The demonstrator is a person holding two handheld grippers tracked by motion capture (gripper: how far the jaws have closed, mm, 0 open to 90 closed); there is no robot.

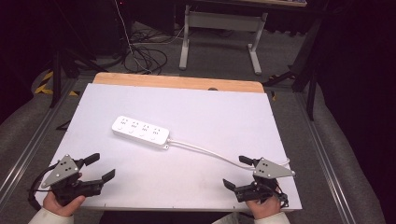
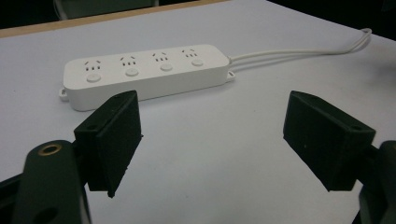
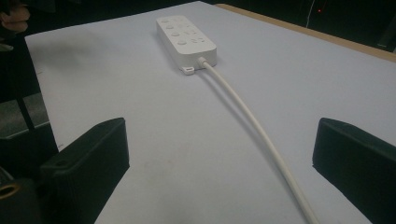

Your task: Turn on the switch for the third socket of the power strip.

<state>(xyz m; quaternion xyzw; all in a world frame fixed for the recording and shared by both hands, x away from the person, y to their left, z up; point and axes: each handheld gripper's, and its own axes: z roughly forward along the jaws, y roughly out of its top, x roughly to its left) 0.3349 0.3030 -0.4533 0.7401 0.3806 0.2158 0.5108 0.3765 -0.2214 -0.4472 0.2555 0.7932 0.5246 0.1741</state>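
Note:
A white power strip with several sockets lies flat near the middle of the white table. Its white cable runs right toward the table's right edge. My left gripper rests at the front left, open, jaws pointing toward the strip, nothing between them. My right gripper sits at the front right, open, with the cable passing between its jaws on the table and the strip farther ahead.
A wooden strip edges the table's far side. Beyond it stand a white desk frame and loose cables on the floor. Metal rails run along both sides of the table.

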